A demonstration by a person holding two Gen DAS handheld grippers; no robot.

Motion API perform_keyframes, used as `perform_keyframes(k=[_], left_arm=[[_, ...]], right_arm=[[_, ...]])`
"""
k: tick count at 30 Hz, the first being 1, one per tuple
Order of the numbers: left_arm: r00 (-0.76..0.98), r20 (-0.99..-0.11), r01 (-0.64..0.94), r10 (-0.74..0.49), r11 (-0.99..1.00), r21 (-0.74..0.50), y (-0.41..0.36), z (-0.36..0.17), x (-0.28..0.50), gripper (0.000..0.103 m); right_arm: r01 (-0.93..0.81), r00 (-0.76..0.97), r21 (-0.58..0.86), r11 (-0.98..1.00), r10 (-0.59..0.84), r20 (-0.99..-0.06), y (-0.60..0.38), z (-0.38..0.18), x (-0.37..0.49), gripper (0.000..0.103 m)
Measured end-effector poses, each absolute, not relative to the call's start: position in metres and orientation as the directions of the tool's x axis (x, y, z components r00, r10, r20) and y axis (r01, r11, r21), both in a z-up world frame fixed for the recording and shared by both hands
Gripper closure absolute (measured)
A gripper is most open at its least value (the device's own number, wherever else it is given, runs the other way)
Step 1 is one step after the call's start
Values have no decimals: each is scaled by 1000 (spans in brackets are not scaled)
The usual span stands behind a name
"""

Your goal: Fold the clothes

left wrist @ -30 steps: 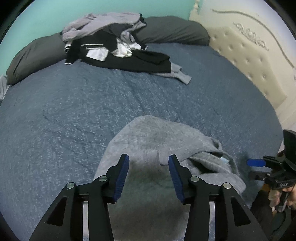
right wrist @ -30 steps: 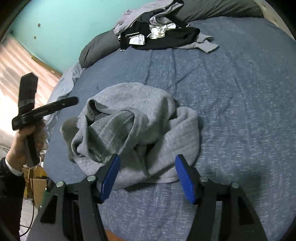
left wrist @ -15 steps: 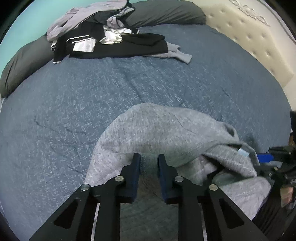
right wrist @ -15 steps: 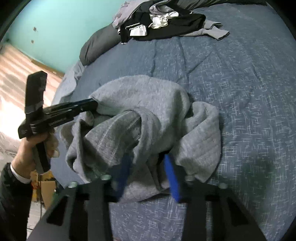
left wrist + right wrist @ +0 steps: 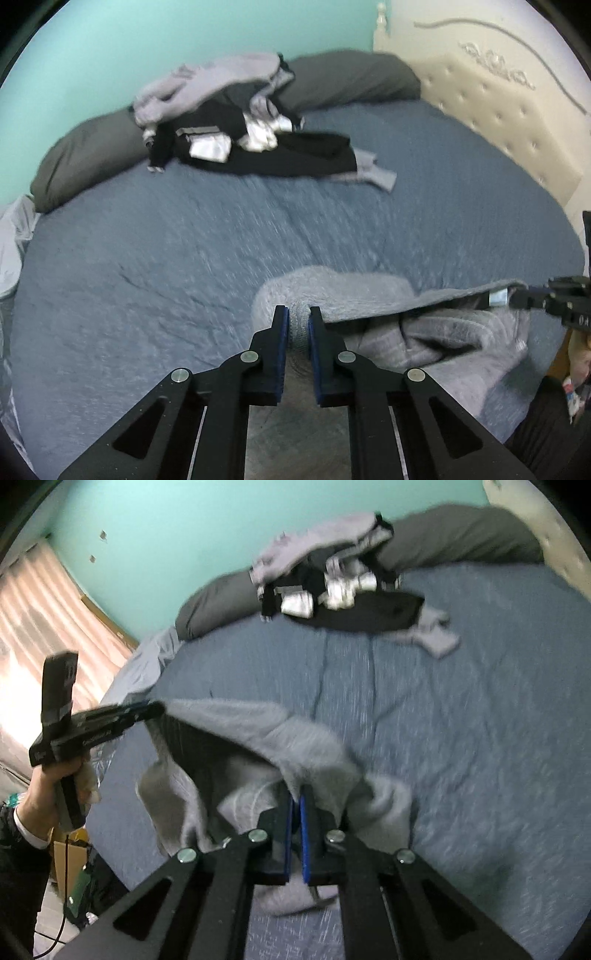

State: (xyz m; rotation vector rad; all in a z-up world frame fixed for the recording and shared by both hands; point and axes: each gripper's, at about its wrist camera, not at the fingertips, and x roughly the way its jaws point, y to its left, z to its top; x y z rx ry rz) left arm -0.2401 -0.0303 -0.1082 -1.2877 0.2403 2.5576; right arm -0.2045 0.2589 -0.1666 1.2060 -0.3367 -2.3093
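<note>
A grey sweater [image 5: 369,295] lies crumpled on the blue bed [image 5: 184,240], with one edge lifted. My left gripper [image 5: 298,312] is closing, its blue pads pressing a bunched fold of the sweater between them. In the right wrist view the right gripper [image 5: 297,794] is shut on another part of the same edge of the sweater [image 5: 258,731]. The fabric stretches taut between the two grips. The left gripper [image 5: 155,709] shows there at the left, held by a hand [image 5: 48,786]. The right gripper [image 5: 517,295] shows at the right edge of the left wrist view.
A pile of black, white and grey clothes [image 5: 240,140] lies at the far side of the bed against dark grey pillows [image 5: 351,77]. A cream padded headboard [image 5: 498,110] stands to the right. A curtain [image 5: 44,627] and a cardboard box [image 5: 70,856] are at the left.
Both grippers closed on the grey sweater and rose. The edge of the sweater came up off the bed and now hangs stretched between them.
</note>
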Motion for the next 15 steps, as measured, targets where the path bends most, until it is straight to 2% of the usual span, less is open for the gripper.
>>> perform_keyframes(k=[10,15], left_arm=[[-713,-683,-286,159,-955,75,-56,12,-203,94],[-784,-596,-278,173,-957,88,-64,85,-178,94]], right_arm=[[418,-623,340,-842,-539,-567,253,-19,-229,100],[475,-691,263,-840,-541,-480,243,74,-232,100]])
